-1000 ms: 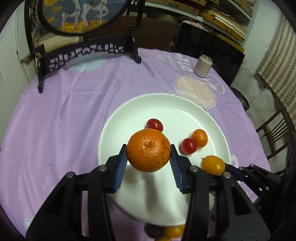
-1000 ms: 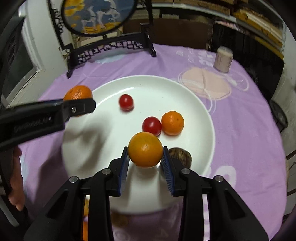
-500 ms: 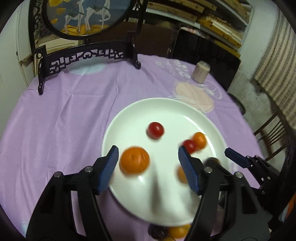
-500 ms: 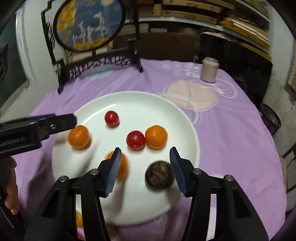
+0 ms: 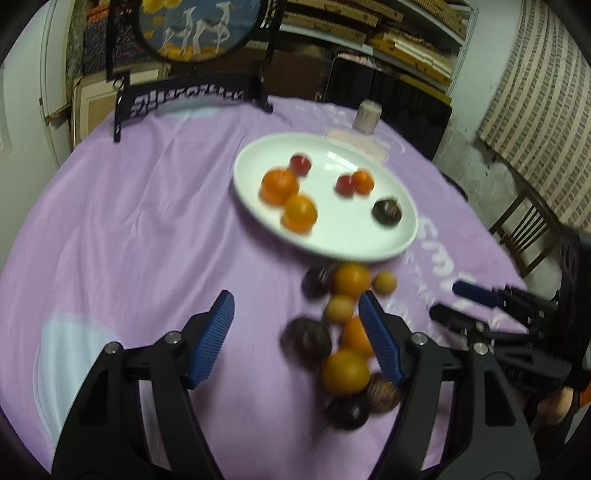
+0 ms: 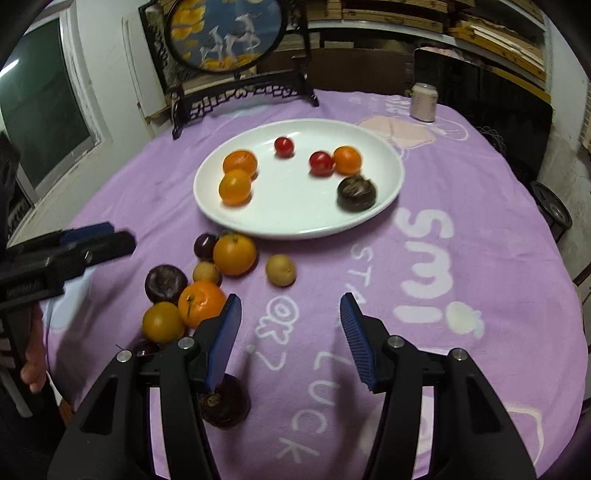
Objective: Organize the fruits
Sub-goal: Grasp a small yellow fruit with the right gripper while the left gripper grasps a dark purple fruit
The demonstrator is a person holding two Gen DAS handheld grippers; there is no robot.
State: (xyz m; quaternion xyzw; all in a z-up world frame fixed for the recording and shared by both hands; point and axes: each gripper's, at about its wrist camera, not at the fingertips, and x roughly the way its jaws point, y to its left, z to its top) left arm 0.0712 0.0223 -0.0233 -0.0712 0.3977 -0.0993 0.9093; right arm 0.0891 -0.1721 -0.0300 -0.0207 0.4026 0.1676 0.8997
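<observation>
A white plate on the purple cloth holds two oranges, two red cherry tomatoes, a small orange fruit and a dark passion fruit. It also shows in the left wrist view. A loose pile of oranges, dark fruits and small tan fruits lies on the cloth in front of the plate. My left gripper is open and empty above the cloth, left of the pile. My right gripper is open and empty, right of the pile.
A black carved stand with a round painted screen stands at the table's far edge. A small pale jar stands at the far right. A wooden chair is beside the table on the right.
Both grippers let go of their oranges onto the plate, opened wide and pulled back toward me. The fruit pile on the cloth has come into view.
</observation>
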